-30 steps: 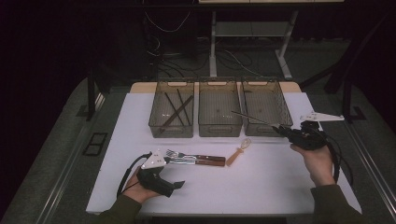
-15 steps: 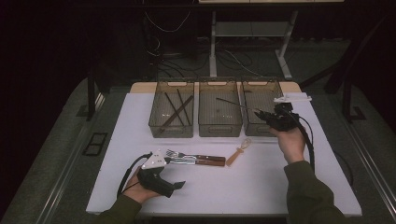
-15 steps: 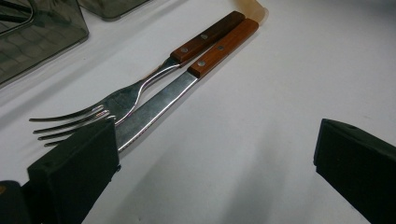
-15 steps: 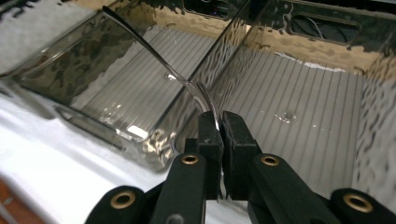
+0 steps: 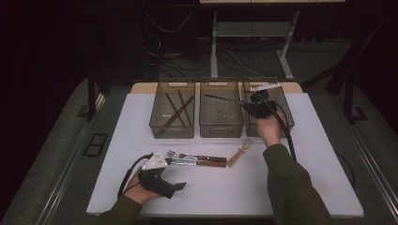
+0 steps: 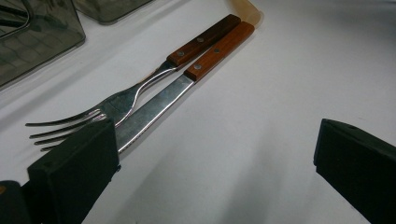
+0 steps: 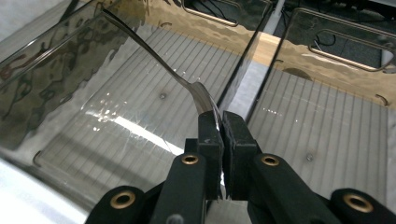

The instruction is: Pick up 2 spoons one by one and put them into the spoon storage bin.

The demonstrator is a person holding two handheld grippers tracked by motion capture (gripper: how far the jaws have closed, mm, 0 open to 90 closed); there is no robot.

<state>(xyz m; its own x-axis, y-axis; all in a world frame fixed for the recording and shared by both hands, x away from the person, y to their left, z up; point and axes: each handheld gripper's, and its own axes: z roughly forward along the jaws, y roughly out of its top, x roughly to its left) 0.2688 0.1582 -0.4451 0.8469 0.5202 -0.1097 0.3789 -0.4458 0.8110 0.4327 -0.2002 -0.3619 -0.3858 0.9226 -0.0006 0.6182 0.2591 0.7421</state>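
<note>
My right gripper (image 5: pixel 245 104) (image 7: pixel 222 123) hangs over the wall between the middle bin (image 5: pixel 220 84) and the right bin (image 5: pixel 287 112). It is shut on the wide end of a slim metal utensil (image 5: pixel 223 99) (image 7: pixel 154 51), whose handle reaches out over the middle bin. My left gripper (image 5: pixel 176 172) (image 6: pixel 215 158) rests open at the table's front left. Its left jaw sits right by the tines of a wooden-handled fork (image 5: pixel 187 157) (image 6: pixel 135 91). A matching knife (image 5: pixel 206 163) (image 6: pixel 159 107) lies beside the fork.
The left bin (image 5: pixel 157 119) holds several dark chopsticks (image 5: pixel 176 112). A small pale wooden spoon (image 5: pixel 240 152) lies just right of the knife handle. The white table top (image 5: pixel 319 178) has free room at the right and front.
My right gripper has carried the metal utensil from the table's right side leftward and farther back, over the bins. The left gripper has stayed put.
</note>
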